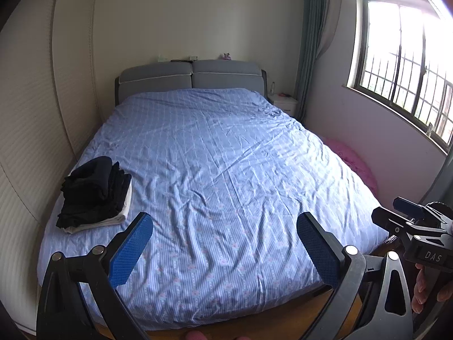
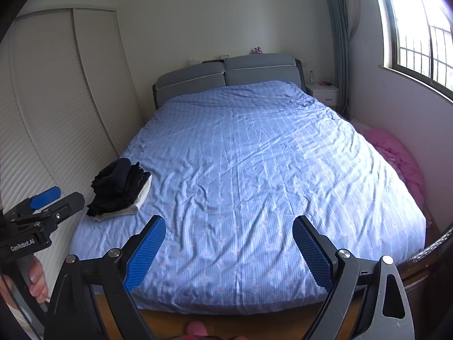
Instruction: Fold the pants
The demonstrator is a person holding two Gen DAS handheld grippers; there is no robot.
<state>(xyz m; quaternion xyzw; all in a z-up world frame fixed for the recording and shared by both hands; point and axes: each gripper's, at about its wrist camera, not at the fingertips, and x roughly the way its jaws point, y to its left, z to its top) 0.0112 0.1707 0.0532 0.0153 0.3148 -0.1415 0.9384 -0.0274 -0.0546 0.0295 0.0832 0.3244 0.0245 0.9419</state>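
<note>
The bed (image 1: 215,153) fills the middle of both views, its blue cover (image 2: 254,170) wrinkled and bare across most of its width. A wardrobe (image 1: 36,119) runs close along the bed's left edge; on the right a wall with a window (image 1: 407,56) stands near, with a pink heap (image 2: 396,155) lying in the gap beside the bed. The headboard (image 1: 189,79) closes the far end, and a nightstand (image 2: 322,92) sits in the far right corner. The near edge of the bed drops to a wooden floor (image 2: 170,323) just under both claws.

The left claw (image 1: 225,248) hangs over the near edge, its blue pads wide apart and holding nothing. The right claw (image 2: 229,250) is likewise spread open and empty above the same edge.

A pile of dark folded clothes (image 1: 96,192) over something white rests on the bed's near left corner, close to the wardrobe side. It lies ahead and to the left of both claws, apart from them, nearer to the left claw.
</note>
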